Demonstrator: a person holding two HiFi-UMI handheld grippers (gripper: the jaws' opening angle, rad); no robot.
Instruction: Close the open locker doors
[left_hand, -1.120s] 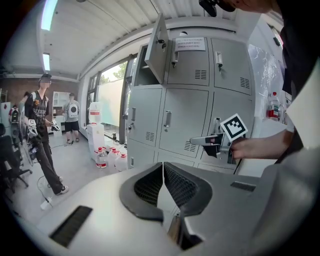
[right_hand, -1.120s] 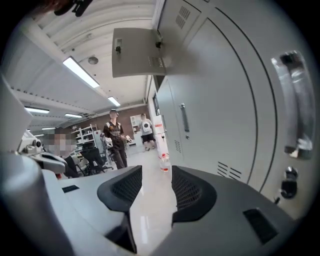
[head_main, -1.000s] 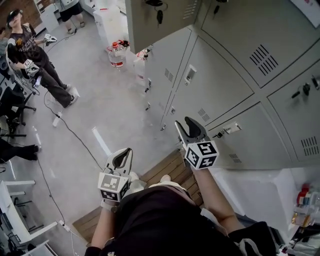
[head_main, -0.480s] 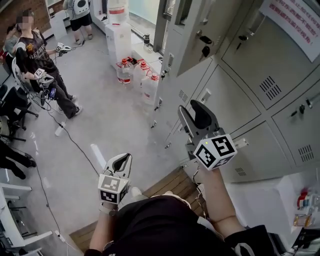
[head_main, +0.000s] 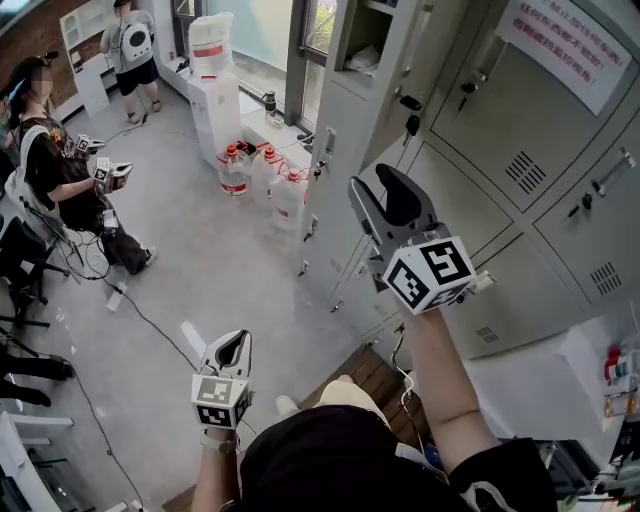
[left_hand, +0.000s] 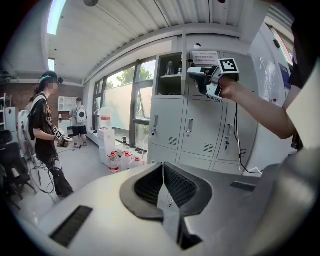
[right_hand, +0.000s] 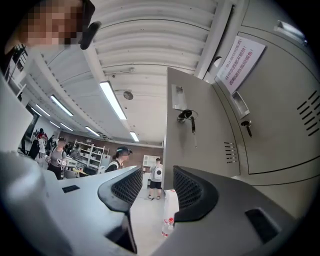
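Note:
A grey bank of lockers (head_main: 500, 230) fills the right of the head view. One upper locker door (head_main: 425, 50) stands open, a key hanging from its lock (head_main: 411, 122), with shelves showing inside (head_main: 362, 55). My right gripper (head_main: 378, 195) is raised in front of that door, jaws open and empty. In the right gripper view the door's outer face (right_hand: 200, 145) and its key (right_hand: 186, 115) lie just beyond the gripper (right_hand: 155, 187). My left gripper (head_main: 232, 345) hangs low over the floor, shut on nothing (left_hand: 162, 175). The left gripper view shows the open locker (left_hand: 170, 75).
Several water jugs (head_main: 265, 175) and a white cabinet (head_main: 213, 90) stand on the floor left of the lockers. Two people (head_main: 60, 190) (head_main: 135, 50) stand at the far left, with cables (head_main: 150, 320) trailing on the floor. I stand on a wooden platform (head_main: 375, 375).
My right gripper has risen from the lower lockers up to the open upper door. The head view has tilted up. The left gripper stays low.

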